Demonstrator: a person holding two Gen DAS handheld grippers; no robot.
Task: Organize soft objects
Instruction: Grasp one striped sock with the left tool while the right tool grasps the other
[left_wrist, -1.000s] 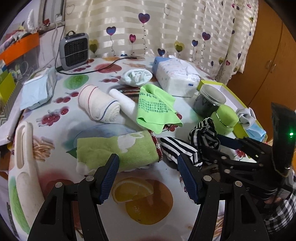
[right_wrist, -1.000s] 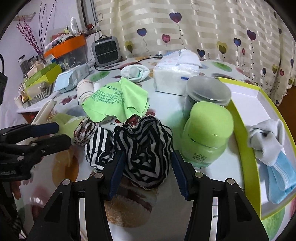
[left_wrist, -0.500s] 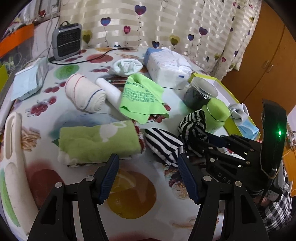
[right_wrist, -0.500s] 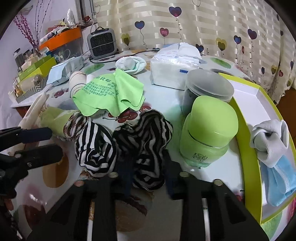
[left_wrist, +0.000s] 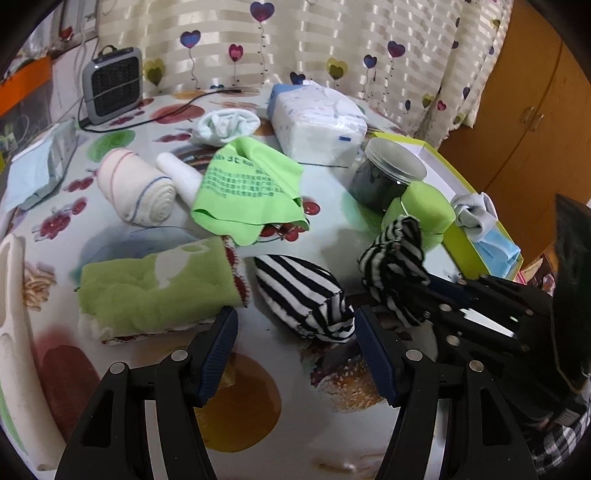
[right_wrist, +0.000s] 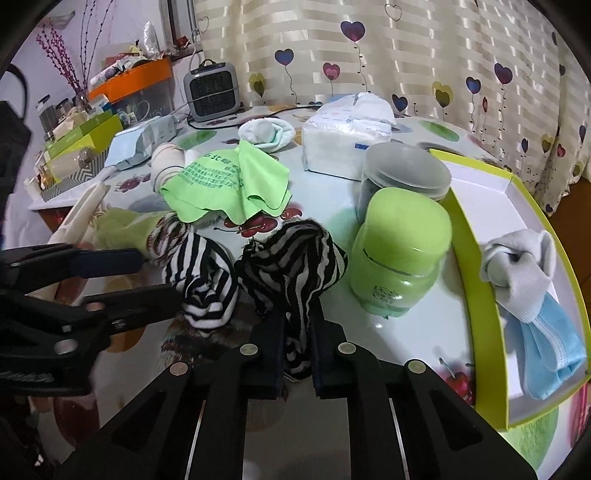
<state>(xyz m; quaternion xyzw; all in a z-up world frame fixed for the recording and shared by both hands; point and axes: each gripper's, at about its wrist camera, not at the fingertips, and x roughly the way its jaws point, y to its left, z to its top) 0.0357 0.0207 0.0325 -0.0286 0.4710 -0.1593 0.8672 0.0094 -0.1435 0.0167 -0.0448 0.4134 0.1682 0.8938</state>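
Note:
Two black-and-white striped socks lie at the table's front. My right gripper (right_wrist: 297, 326) is closing, and its pads pinch one striped sock (right_wrist: 295, 258), which bunches up above the fingers; the same sock (left_wrist: 395, 258) shows at the right of the left wrist view. The other striped sock (left_wrist: 299, 291) lies flat just ahead of my left gripper (left_wrist: 295, 343), which stands open with its fingertips on either side of the sock's near end, apart from it. A yellow-green tray (right_wrist: 476, 206) at the right holds a grey sock (right_wrist: 517, 258) and a blue cloth (right_wrist: 554, 339).
A green jar (right_wrist: 402, 251) and a dark jar (right_wrist: 402, 177) stand between the held sock and the tray. Farther back lie a rolled green towel (left_wrist: 155, 288), a green cloth (left_wrist: 247, 188), a cream roll (left_wrist: 136, 188), a white sock ball (left_wrist: 225, 123), a tissue pack (left_wrist: 317, 125) and a heater (left_wrist: 112, 83).
My right gripper went from wide open around the striped sock to pinching it, and the sock bunched upward. My left gripper shifted toward the other striped sock, still open.

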